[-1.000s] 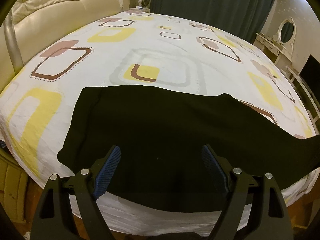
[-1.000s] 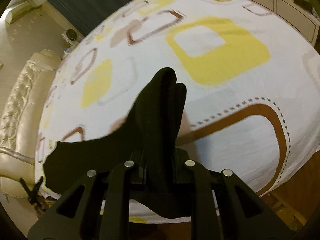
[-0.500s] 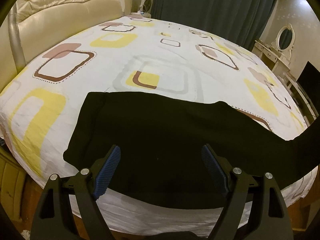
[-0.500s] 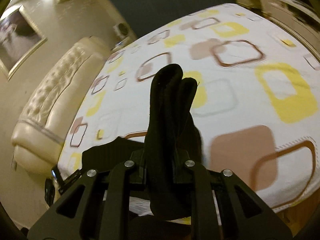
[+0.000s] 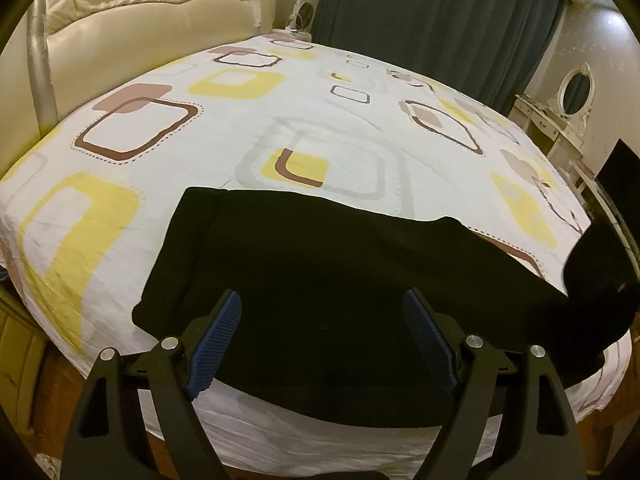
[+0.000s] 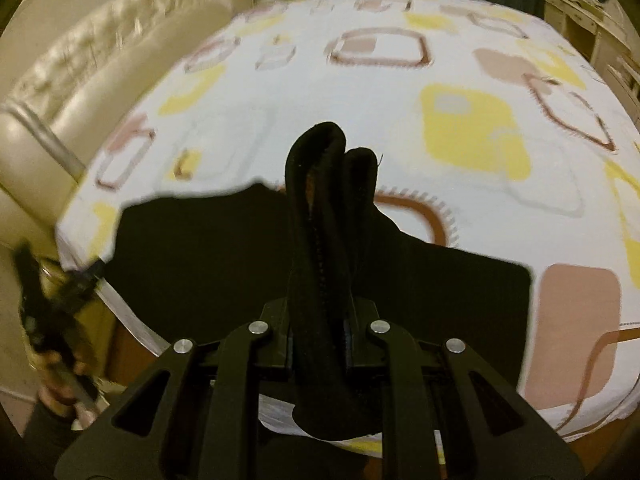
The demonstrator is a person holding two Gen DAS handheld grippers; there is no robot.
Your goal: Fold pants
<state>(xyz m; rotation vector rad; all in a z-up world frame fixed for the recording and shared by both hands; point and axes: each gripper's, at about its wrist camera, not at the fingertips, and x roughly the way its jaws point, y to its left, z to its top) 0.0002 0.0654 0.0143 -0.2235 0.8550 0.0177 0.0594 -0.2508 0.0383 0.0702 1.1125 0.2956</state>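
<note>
Black pants [image 5: 320, 264] lie flat along the near edge of the bed, waist end to the left. My left gripper [image 5: 322, 344] is open and empty, hovering just above the pants near the bed edge. My right gripper [image 6: 320, 312] is shut on the bunched leg end of the pants [image 6: 324, 216], lifted above the bed. That raised end shows as a dark fold at the right in the left wrist view [image 5: 596, 280]. The rest of the pants [image 6: 192, 248] spreads flat below it.
The bed sheet [image 5: 280, 120] is white with yellow and brown squares. A cream tufted headboard [image 5: 140, 4] stands at the far left. Dark curtains [image 5: 440, 12] and a white dresser with an oval mirror [image 5: 576, 88] stand beyond. The left gripper shows at left [image 6: 52, 320].
My right gripper has lifted the leg end and swung it leftward over the flat pants, towards the waist. The left gripper has stayed open, drifting slightly back.
</note>
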